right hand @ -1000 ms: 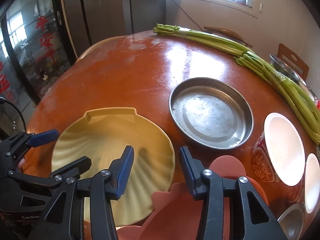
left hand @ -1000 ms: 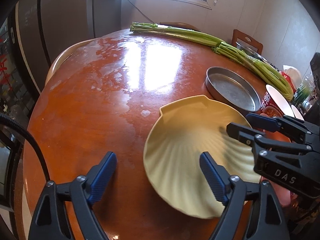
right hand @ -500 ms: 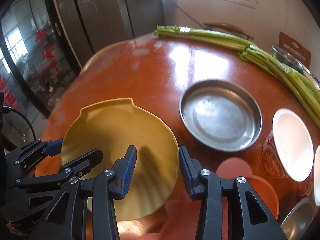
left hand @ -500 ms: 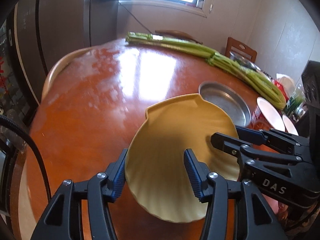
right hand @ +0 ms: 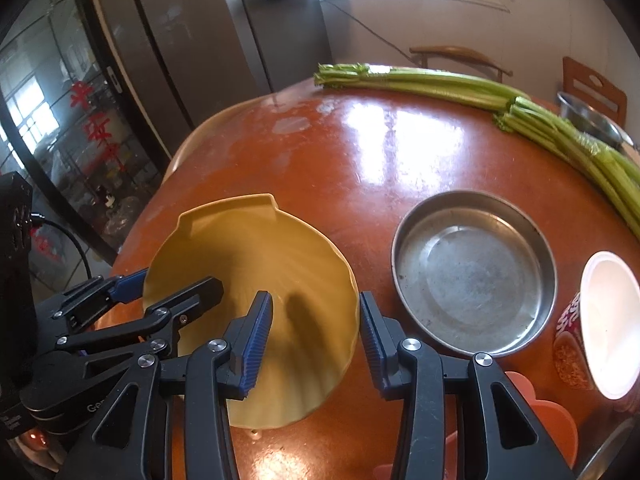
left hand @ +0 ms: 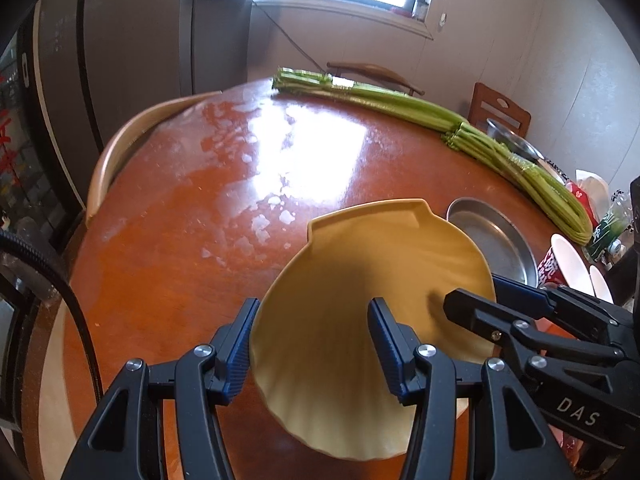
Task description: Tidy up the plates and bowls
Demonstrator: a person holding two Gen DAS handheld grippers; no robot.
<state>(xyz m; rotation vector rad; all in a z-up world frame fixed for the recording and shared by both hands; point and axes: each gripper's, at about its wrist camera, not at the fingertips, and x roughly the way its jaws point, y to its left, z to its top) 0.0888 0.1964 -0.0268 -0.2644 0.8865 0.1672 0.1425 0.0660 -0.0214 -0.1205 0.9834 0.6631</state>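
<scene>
Yellow shell plate (left hand: pixel 360 280) raised off the red table (left hand: pixel 200 240), just left of the steel pan (right hand: pixel 474 272). Left gripper (left hand: pixel 314 344) and right gripper (right hand: pixel 316 340) each pinch its rim. We judge it stiff, light, glossy-slick; hold opposite edges.

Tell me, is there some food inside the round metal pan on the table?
No. In the right wrist view the metal pan shows only its bare, dull grey bottom, and it stands on the table beside the yellow shell plate.

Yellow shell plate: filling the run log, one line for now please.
yellow shell plate lifted, tilted | left gripper gripping rim | right gripper gripping rim | steel pan beside
</scene>
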